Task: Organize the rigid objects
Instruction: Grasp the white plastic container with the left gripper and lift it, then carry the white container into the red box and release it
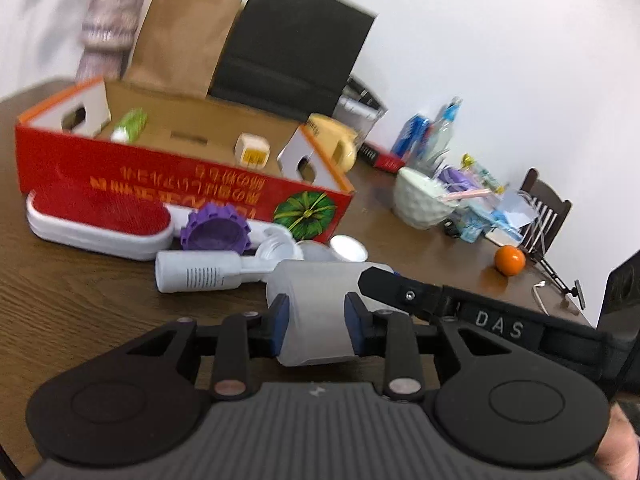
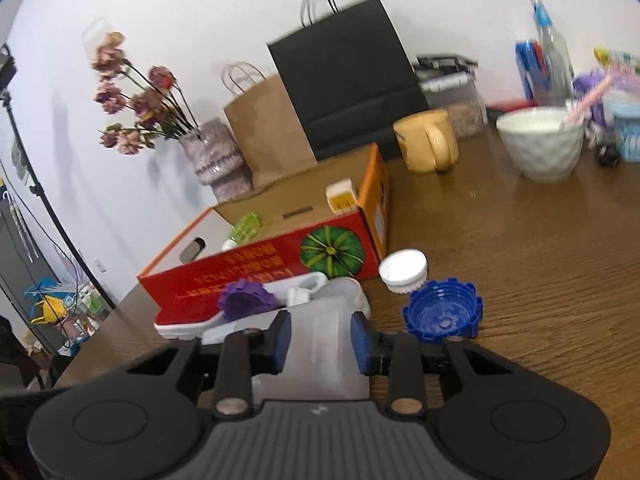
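Brown wood desk (image 2: 520,248) against white wall. Red box (image 1: 168,184) open behind clutter, bags (image 1: 288,48) behind it. Lint brush (image 1: 100,220), white bottle (image 1: 196,276), purple cap (image 1: 214,232), blue cap (image 2: 442,314) near. Frosted jar (image 1: 316,308) on desk: left tongs (image 1: 316,320) and right tongs (image 2: 322,338) both clamped on it.

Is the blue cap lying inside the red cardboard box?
No, the blue cap lies on the table, outside the red box.
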Action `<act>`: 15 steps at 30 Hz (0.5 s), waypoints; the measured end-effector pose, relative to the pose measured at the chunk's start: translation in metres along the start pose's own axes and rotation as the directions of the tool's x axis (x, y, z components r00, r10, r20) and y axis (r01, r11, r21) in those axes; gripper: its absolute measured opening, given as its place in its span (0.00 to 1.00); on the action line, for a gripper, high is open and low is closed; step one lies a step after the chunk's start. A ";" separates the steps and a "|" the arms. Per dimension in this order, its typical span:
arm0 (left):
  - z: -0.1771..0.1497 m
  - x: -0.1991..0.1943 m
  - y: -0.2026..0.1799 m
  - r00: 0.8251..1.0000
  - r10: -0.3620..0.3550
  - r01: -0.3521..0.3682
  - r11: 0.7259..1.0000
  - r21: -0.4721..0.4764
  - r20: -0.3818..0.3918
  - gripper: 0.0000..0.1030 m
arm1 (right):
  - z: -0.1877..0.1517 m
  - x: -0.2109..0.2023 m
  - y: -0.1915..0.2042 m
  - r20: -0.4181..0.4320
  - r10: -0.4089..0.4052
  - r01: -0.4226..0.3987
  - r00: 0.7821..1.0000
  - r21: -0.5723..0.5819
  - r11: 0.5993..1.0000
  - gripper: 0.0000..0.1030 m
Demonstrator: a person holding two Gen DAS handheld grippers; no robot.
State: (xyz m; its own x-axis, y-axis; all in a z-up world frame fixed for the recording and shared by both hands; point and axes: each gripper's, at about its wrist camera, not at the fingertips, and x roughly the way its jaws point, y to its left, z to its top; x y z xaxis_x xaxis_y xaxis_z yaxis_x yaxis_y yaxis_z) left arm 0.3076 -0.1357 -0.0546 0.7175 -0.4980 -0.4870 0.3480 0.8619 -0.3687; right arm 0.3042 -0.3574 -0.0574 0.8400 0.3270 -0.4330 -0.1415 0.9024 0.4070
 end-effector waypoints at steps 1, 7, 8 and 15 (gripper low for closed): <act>-0.002 -0.008 -0.001 1.000 -0.004 0.004 1.000 0.007 0.020 0.29 | -0.002 -0.009 0.007 0.022 0.001 -0.001 1.000 -0.008 1.000 0.31; -0.024 -0.082 0.001 0.986 -0.021 0.017 1.000 0.026 0.165 0.24 | -0.034 -0.065 0.062 0.168 0.024 -0.004 0.986 -0.116 0.993 0.31; -0.027 -0.094 0.000 0.982 -0.014 0.008 0.999 0.031 0.190 0.23 | -0.040 -0.073 0.070 0.184 0.040 -0.017 0.982 -0.122 0.992 0.31; -0.045 -0.168 0.002 0.948 0.012 -0.043 0.995 0.090 0.317 0.22 | -0.071 -0.114 0.118 0.271 0.119 -0.079 0.955 -0.151 0.985 0.30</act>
State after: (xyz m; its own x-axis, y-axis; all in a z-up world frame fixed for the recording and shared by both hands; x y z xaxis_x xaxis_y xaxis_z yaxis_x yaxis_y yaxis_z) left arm 0.1607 -0.0546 -0.0095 0.8762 -0.4315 -0.2149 0.3697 0.8876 -0.2747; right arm 0.1544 -0.2683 -0.0166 0.9276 0.3433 -0.1474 -0.2853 0.9056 0.3137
